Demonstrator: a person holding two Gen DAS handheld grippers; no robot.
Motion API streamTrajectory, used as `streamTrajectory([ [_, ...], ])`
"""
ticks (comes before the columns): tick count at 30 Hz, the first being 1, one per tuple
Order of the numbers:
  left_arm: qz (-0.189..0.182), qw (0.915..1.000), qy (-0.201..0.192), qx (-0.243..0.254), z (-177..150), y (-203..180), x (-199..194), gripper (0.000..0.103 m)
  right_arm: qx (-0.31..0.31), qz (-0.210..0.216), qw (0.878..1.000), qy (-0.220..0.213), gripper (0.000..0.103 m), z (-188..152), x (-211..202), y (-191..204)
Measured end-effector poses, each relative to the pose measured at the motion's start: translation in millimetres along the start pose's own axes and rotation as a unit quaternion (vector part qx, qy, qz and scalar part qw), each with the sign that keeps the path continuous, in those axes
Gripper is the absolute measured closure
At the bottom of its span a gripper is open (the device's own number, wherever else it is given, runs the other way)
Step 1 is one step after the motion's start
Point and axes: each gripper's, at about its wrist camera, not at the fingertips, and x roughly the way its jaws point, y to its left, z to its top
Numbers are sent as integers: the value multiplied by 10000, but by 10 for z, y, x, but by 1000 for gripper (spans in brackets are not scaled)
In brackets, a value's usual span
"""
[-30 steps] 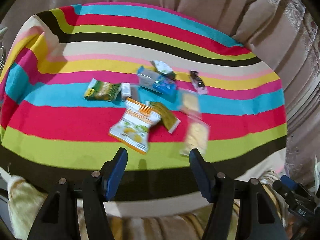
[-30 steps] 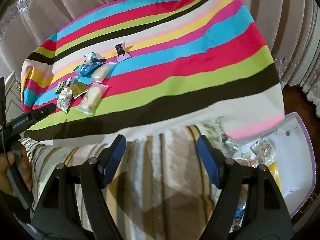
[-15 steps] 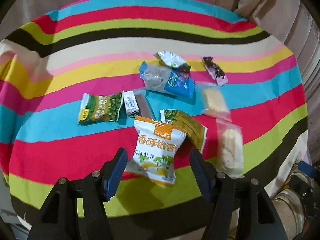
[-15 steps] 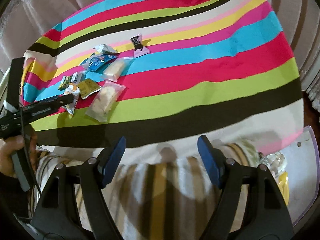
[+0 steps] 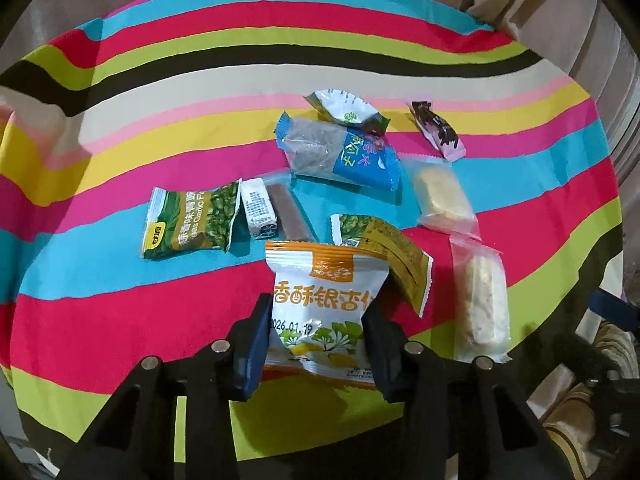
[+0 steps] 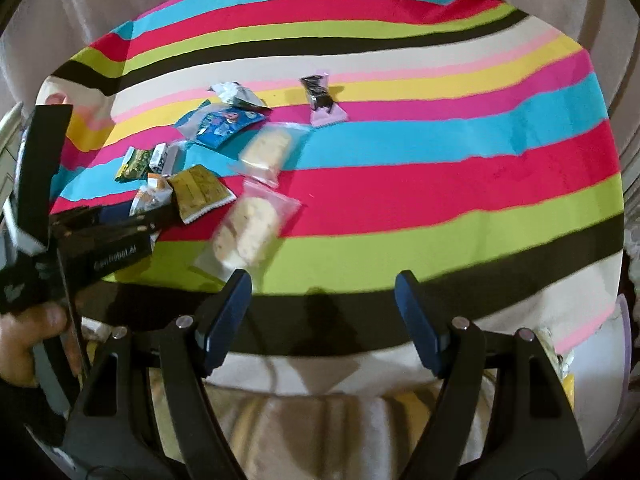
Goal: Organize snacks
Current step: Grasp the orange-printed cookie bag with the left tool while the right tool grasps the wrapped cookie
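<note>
Left wrist | left gripper [image 5: 316, 332] just closed around orange-white packet [image 5: 324, 308] | lengthwise away

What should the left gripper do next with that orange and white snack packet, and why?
Probably lift it straight up. The left gripper has just been closing and its pads now flank and seem to press the orange-white packet, which overlaps the yellow packet, so dragging could shift that one.

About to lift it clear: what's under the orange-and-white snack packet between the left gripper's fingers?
The orange-and-white packet overlaps one edge of the yellow-green packet and lies on the striped cloth. Anything directly beneath its middle is hidden. The left gripper, just closing, pinches its sides.
</note>
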Motion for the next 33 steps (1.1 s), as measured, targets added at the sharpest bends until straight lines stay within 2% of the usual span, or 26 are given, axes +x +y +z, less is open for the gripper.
streamTrajectory([
  [7,-181,9988,-209,-393,-146,201,-214,60,-65,-184,9998,104,26,186,226,277],
  [14,-202,9963,-447,-710,-217,338,-391,60,-182,-379,9990,155,26,279,378,487],
  [25,-233,9945,-533,-870,-242,417,-459,60,-235,-512,9976,405,27,328,602,548],
  [31,-243,9941,-514,-925,-230,418,-415,60,-234,-412,9979,431,34,361,704,547],
  [33,-234,9941,-524,-921,-232,413,-423,60,-257,-291,9985,397,50,362,708,563],
])
